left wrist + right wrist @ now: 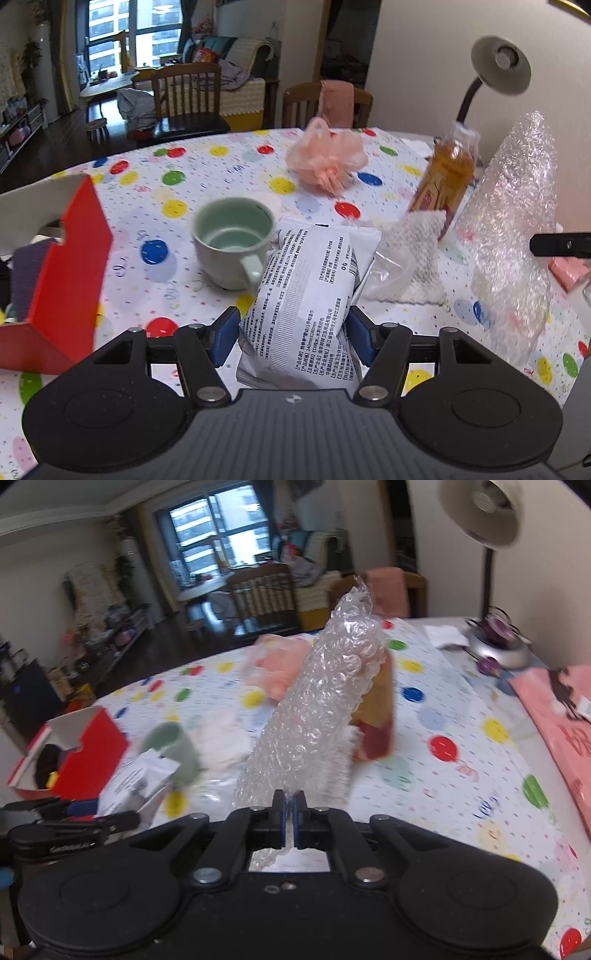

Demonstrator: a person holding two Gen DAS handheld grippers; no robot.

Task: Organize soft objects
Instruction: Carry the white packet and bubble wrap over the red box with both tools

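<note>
left claw point(291, 332) clasps the white pack point(306, 295), right claw point(289, 821) pinches bubble wrap point(314, 709); red box point(62, 280) at the bench's left edge awaits; pink mesh point(327, 158) remains.

Left gripper point(291, 332) jaws clamp partway apart; right gripper point(290, 812) jaws pinch nearly together.

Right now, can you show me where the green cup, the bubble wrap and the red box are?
green cup point(233, 242), left wrist view, inside of its rim.
bubble wrap point(317, 709), right wrist view, middle of the roll.
red box point(70, 266), left wrist view, its red side wall.
</note>
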